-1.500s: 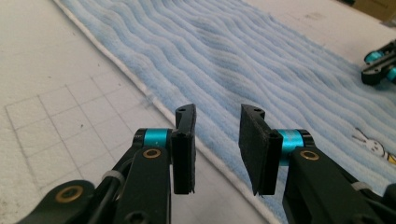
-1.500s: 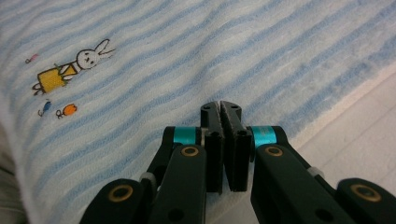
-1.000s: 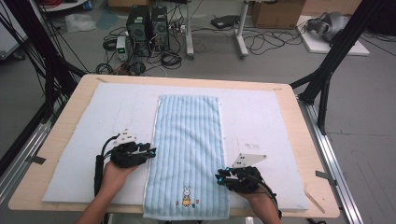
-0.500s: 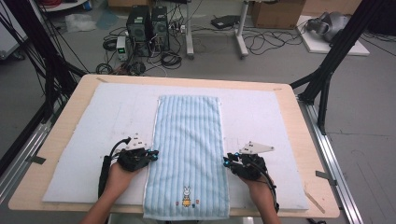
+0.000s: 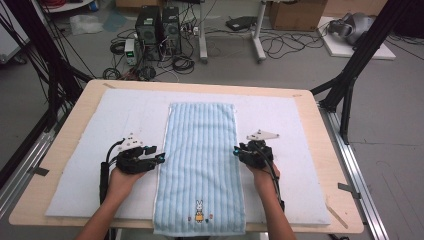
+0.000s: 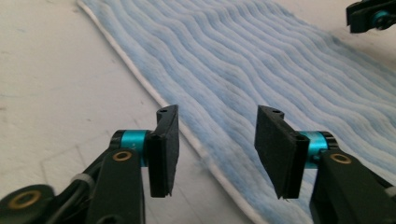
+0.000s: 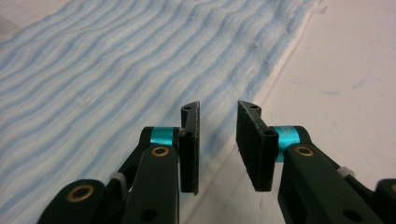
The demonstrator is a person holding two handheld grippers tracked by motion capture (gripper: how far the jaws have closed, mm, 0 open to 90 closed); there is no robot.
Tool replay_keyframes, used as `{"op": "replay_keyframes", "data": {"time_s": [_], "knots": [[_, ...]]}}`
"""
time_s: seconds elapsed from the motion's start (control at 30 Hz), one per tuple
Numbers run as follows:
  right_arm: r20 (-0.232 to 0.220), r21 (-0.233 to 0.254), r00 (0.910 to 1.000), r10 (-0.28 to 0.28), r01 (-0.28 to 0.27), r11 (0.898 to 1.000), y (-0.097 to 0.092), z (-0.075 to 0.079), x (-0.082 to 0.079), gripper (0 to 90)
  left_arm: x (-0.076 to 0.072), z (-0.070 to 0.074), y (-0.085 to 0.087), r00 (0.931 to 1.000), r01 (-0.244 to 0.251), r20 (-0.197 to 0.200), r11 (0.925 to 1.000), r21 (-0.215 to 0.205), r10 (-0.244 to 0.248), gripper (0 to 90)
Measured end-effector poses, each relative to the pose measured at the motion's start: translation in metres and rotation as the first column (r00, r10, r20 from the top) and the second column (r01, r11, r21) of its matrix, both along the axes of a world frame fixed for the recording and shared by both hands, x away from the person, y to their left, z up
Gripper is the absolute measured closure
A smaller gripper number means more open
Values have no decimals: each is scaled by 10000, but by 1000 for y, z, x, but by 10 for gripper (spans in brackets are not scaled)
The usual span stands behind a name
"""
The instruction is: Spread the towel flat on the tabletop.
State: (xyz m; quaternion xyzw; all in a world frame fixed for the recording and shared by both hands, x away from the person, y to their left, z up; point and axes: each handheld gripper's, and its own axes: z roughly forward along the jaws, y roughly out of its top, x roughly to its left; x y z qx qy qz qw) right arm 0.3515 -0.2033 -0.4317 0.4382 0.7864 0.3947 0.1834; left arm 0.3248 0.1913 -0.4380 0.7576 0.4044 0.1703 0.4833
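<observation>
A light blue striped towel (image 5: 201,160) with a small rabbit picture (image 5: 199,210) near its front end lies flat and lengthwise on a white mat (image 5: 125,115). My left gripper (image 5: 161,159) sits at the towel's left edge, about halfway along. In the left gripper view its jaws (image 6: 218,114) have just been opening and stand wide apart; the towel's white hem (image 6: 196,144) runs under the gap, untouched by the pads. My right gripper (image 5: 236,151) is at the right edge, opposite. Its jaws (image 7: 218,106) stand a little apart over the towel (image 7: 116,70) edge, gripping nothing.
The mat covers most of a wooden table (image 5: 325,165). Black frame legs (image 5: 350,75) stand at the table's far corners. Computer cases (image 5: 157,27) and cables lie on the floor beyond. The right gripper's tip (image 6: 373,16) shows across the towel in the left gripper view.
My right gripper has moved away from the person along the towel's right edge, from near the front corner to about halfway. The left gripper has stayed at the left edge.
</observation>
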Motion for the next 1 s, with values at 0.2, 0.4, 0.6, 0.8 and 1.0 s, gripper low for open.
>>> {"op": "replay_keyframes", "data": {"time_s": [0.2,0.4,0.6,0.8,1.0], "knots": [[-488,-900,9963,-703,657,9938,12,-12,29,735,9,0,5,9998,-164,140,9997,-201,167,470],[-182,-1451,9971,-735,701,9869,11,-12,28,787,14,-2,8,9985,-414,341,9987,-309,424,460],[292,-339,9967,-758,768,9965,-11,-2,12,552,13,1,10,9961,-688,505,9955,-659,722,324],[766,423,9947,-691,660,9969,-52,12,-24,333,12,5,11,9969,-538,505,9926,-1089,596,219],[1193,516,9873,-1051,995,9937,-83,14,-42,129,6,10,12,9962,-100,844,9892,-1463,225,209]]}}
